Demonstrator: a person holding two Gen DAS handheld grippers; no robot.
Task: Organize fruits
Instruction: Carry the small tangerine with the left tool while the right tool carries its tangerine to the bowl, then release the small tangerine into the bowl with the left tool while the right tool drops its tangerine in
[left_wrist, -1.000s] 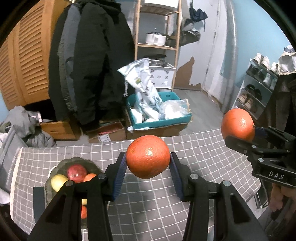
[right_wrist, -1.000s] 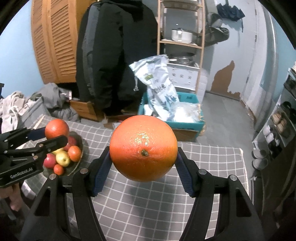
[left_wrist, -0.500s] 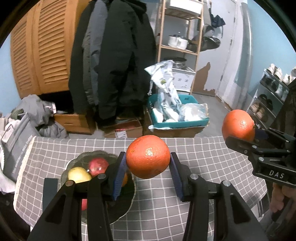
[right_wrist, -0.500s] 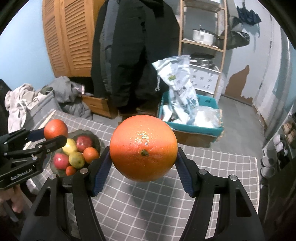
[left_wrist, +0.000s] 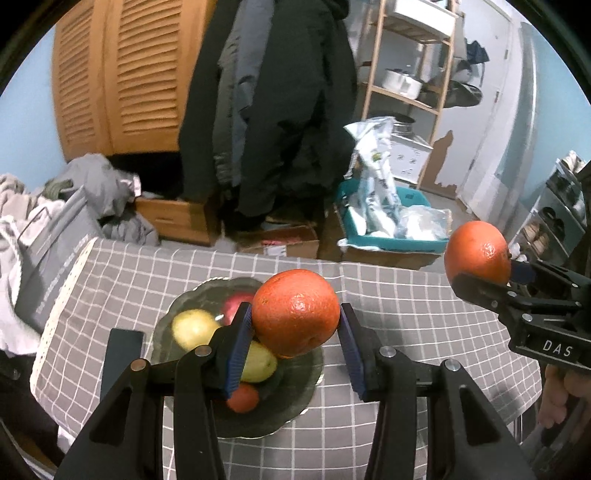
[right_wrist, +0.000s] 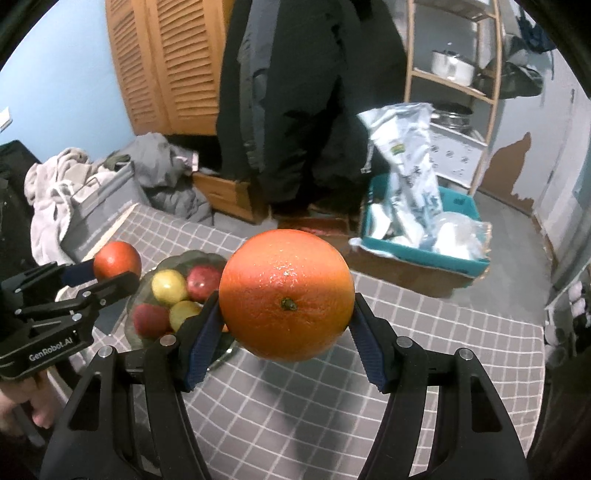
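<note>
My left gripper (left_wrist: 295, 328) is shut on an orange (left_wrist: 295, 312) and holds it above a dark glass fruit bowl (left_wrist: 295, 410) on the grey checked tablecloth (left_wrist: 406, 306). The bowl holds a red apple (left_wrist: 236, 304), yellow fruits (left_wrist: 194, 328) and a small orange fruit (left_wrist: 242, 398). My right gripper (right_wrist: 286, 325) is shut on a bigger orange (right_wrist: 286, 295), held above the cloth to the right of the bowl (right_wrist: 147, 291). Each gripper shows in the other's view, the right (left_wrist: 484, 273) and the left (right_wrist: 110, 273), both with their oranges.
The table's far edge (left_wrist: 221, 253) runs behind the bowl. Beyond it stand a teal bin with bags (left_wrist: 388, 229), cardboard boxes (left_wrist: 280, 242), hanging coats (left_wrist: 280, 110), a wooden shelf (left_wrist: 406, 74) and a pile of laundry (left_wrist: 74, 206). A dark flat object (left_wrist: 122, 354) lies left of the bowl.
Both grippers have swung left with their oranges. The bowl has moved from the left edge of the left wrist view to under the left gripper's orange.
</note>
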